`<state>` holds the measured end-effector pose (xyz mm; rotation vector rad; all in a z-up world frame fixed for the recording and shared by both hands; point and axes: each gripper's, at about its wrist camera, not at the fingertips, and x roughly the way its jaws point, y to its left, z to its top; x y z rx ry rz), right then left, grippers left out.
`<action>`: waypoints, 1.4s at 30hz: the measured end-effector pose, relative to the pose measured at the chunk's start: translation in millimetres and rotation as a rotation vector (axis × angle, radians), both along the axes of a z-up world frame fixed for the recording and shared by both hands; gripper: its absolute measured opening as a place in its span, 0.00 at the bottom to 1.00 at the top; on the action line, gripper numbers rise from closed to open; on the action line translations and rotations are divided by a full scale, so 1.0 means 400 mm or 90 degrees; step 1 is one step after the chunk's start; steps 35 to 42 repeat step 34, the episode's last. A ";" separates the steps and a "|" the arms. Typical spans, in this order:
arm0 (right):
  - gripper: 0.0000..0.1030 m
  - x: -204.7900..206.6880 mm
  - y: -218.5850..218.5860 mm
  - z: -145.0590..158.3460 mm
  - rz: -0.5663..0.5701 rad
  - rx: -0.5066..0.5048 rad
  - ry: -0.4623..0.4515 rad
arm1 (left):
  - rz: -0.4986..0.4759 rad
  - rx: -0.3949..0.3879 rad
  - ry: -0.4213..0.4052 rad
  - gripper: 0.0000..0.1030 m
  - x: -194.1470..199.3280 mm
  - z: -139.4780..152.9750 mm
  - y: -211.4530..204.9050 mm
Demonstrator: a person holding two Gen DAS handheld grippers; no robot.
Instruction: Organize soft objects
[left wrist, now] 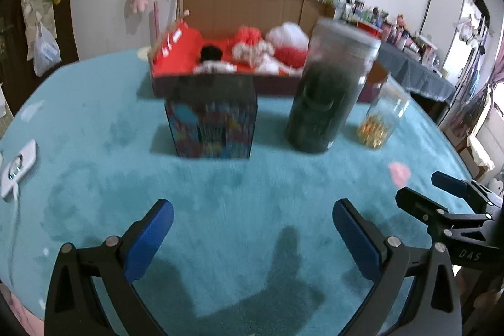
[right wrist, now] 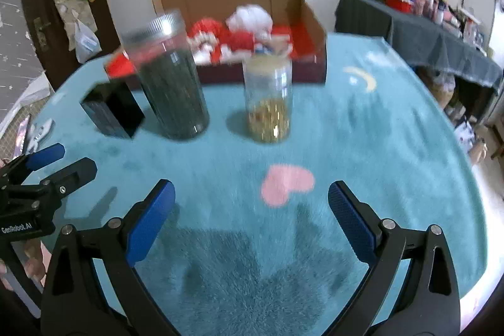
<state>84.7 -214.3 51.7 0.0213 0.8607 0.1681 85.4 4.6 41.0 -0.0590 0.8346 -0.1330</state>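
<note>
Left wrist view: left hand-held gripper (left wrist: 252, 229) spread wide, empty; right hand-held gripper (right wrist: 250, 210) likewise. Soft toys (left wrist: 261, 51) lie in cardboard box (left wrist: 239, 5) behind tall jar (left wrist: 327, 87). Advised: reach over jars, pinch one toy gently.

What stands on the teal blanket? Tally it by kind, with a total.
Jars: 2, a dark jar and a clear jar.
Boxes: 2, a small box and a cardboard box of soft toys.
Total: 4.
</note>
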 end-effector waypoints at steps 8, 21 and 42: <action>0.96 0.000 0.003 -0.065 -0.015 -0.034 0.018 | 0.011 0.037 0.021 1.00 0.000 -0.059 -0.012; 0.99 0.002 -0.002 -0.073 -0.019 -0.045 0.007 | 0.027 0.061 0.011 1.00 0.004 -0.065 -0.015; 0.99 0.005 -0.002 -0.074 -0.020 -0.046 0.007 | 0.027 0.061 0.011 1.00 0.003 -0.066 -0.016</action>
